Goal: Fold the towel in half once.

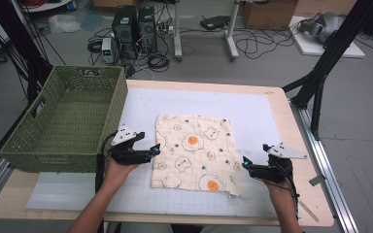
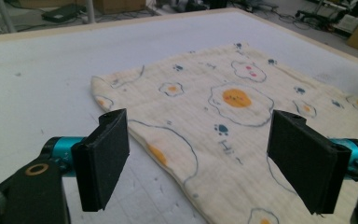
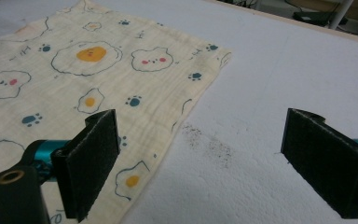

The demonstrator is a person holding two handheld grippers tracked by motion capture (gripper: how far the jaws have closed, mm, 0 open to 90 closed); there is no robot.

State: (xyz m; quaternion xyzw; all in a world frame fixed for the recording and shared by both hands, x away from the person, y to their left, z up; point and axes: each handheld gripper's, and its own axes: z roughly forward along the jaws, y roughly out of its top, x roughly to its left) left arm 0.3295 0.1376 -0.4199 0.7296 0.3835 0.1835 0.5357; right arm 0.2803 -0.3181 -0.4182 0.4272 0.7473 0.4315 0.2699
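Cloth (image 1: 194,151) flat on table (image 1: 277,104), ungrasped. Left hand-held gripper (image 1: 156,149) and right hand-held gripper (image 1: 244,162) gaping wide at opposite side edges. Approach step; next likely calls for pinching each edge.

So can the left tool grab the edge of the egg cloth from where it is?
Probably yes. The left tool is open right at the left edge of the egg-print cloth, and nothing lies between them on the white mat.
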